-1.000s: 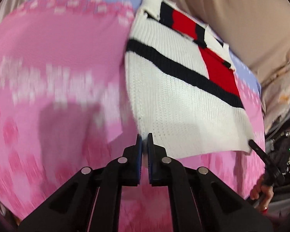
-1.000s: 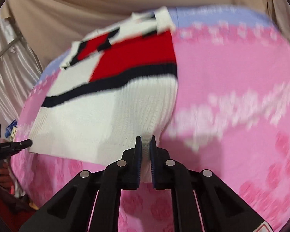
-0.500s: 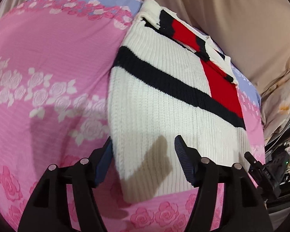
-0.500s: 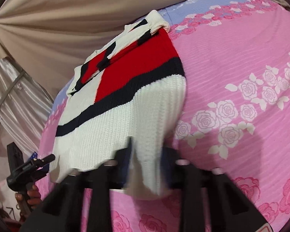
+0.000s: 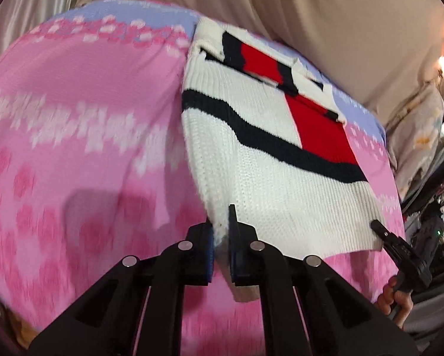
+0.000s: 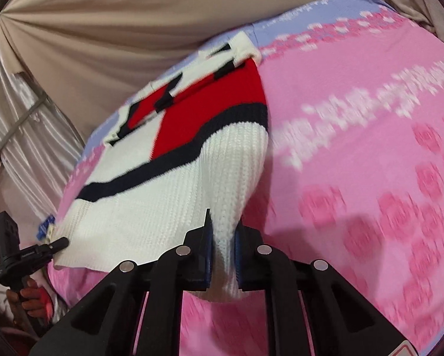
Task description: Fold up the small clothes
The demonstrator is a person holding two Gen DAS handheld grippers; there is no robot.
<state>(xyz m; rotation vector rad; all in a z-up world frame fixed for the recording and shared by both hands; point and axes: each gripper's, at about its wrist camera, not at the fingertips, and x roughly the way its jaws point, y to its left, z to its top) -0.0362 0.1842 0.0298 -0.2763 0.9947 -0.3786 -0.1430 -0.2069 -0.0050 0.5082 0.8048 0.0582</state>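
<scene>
— What has the left gripper got?

— Its two fingers are clenched on the near left corner of the knitted sweater. White ribbed hem fills the narrow gap between the blue pads, and a bit of it hangs out below them.

— And the right gripper?

— Clamped too, on the near right corner of the same sweater. A thick bunch of white knit is squeezed between the fingers, and the fabric rises from there in a ridge toward the dark stripe.

— Where does the garment lie otherwise?

— Spread on a bedsheet that is pink with a rose print and has a pale blue band along the far edge. The sweater is white, with a navy stripe across it and red blocks above; its upper end reaches the blue band. The far part lies flat on the sheet, while the near hem is lifted at both held corners.

— Can each gripper be seen from the other camera?

— Yes. The left view shows the right one at the hem's far corner with a hand round its handle; the right view shows the left one likewise, gripped by a hand.

— And behind the bed?

— Beige draped curtain, with a shiny silvery cloth at the side. The sheet's pattern is blurred.
</scene>
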